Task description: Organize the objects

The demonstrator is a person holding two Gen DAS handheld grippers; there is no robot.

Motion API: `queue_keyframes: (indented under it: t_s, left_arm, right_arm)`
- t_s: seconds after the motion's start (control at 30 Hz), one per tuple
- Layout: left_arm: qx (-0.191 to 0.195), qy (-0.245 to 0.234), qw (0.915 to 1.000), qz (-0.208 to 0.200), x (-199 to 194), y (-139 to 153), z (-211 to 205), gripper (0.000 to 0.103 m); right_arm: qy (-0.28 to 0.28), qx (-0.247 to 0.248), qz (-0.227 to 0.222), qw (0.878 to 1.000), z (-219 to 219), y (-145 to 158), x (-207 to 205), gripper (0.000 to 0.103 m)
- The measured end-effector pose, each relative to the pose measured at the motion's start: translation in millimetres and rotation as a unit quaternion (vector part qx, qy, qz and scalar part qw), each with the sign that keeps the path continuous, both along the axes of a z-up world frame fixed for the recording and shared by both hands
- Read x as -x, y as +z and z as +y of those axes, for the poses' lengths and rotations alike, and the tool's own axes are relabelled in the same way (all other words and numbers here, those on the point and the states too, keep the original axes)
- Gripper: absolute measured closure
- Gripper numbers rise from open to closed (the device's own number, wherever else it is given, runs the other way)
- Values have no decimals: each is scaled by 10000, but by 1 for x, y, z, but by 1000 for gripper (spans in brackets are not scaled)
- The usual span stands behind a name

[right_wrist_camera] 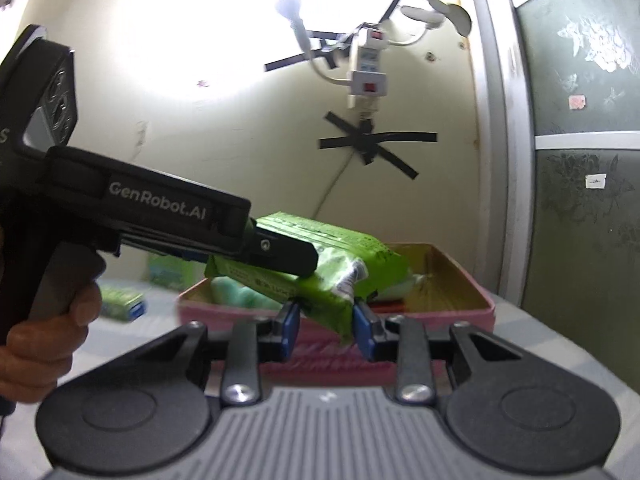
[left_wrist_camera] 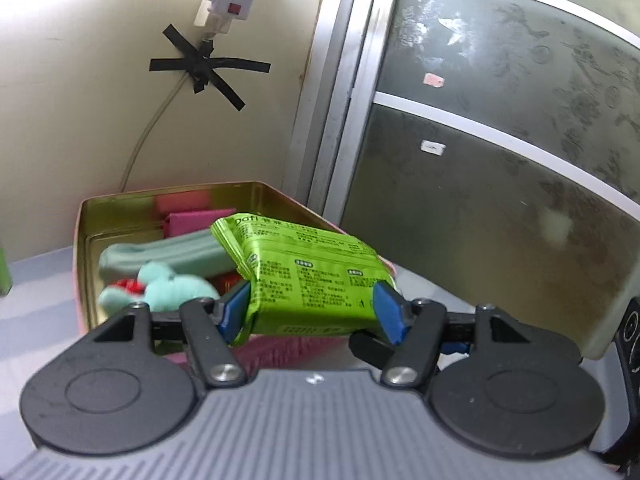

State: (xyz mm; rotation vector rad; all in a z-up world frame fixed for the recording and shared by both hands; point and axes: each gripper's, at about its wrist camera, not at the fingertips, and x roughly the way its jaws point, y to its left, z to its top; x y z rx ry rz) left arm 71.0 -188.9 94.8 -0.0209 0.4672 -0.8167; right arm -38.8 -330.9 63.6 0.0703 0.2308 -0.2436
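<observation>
Both devices are gripping one green packet [left_wrist_camera: 304,276], which is hanging in the air just above the near rim of the pink tin [right_wrist_camera: 472,312]. The left hand-held gripper [left_wrist_camera: 310,308] is pinching the packet across its width near one end, its blue pads [left_wrist_camera: 386,310] pressing into the wrapper on either side. The right hand-held gripper [right_wrist_camera: 325,322] is closing on the crimped end of the same packet, where the wrapper is bunching into folds between the pads; the person's left hand [right_wrist_camera: 44,340] is showing at the left edge of the right wrist view.

The packet is judged to be light and soft: its film is creasing and dimpling under the pads, so the contents are probably yielding rather than rigid. The glossy wrapper is likely to be slippery, and a pinch on the thin seal alone may slide off or tear. The safer hold is across the filled body, as the left device is doing.

The tin is standing on the worktop [left_wrist_camera: 36,280] against the wall, and is already holding a mint soft toy [left_wrist_camera: 172,284], a pale green roll [left_wrist_camera: 168,250] and a magenta pouch [left_wrist_camera: 196,220]. Free room for the packet appears to lie on top of these, toward the tin's right side.
</observation>
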Motion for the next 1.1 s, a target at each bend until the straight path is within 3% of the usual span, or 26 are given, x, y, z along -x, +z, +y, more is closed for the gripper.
queue_keyframes:
  t_s: [0.1, 0.17, 0.23, 0.3, 0.37, 0.47, 0.63, 0.83, 0.97, 1.1]
  left_arm:
    - [-58, 77, 9999, 49, -22, -4, -15, 35]
    - [-327, 348, 9989, -18, -34, -14, -28, 33]
    - [-522, 557, 9971, 79, -41, -25, -33, 33]
    - [-415, 584, 9972, 219, -42, -32, -27, 33]
    - [-363, 602, 9972, 255, -38, -36, -21, 33]
    - [-351, 674, 9969, 199, -29, -35, -14, 33]
    - [-156, 663, 9976, 82, -11, -28, 6, 33]
    - [-86, 627, 9980, -66, 22, -30, 54, 31]
    - [-493, 966, 9940, 125, 29, -50, 92, 31]
    - [-1098, 1645, 9790, 493, 17, -70, 132, 31]
  right_arm:
    - [-194, -64, 41, 9998, -24, -6, -30, 73]
    - [-628, -66, 46, 9980, -36, -13, -49, 67]
    - [-1065, -189, 148, 9940, -49, -24, -64, 68]
    - [-1142, -328, 38, 9929, -55, -29, -65, 68]
    - [-1141, -158, -5, 9933, -49, -31, -60, 63]
    - [-1041, 13, -17, 9946, -41, -34, -60, 62]
    - [-888, -103, -205, 9958, -33, -31, -46, 62]
    - [-704, -721, -175, 9948, -16, -36, -18, 58]
    - [-318, -1038, 281, 9937, -1, -41, -20, 57]
    - [277, -1212, 914, 9880, 25, -45, -38, 57]
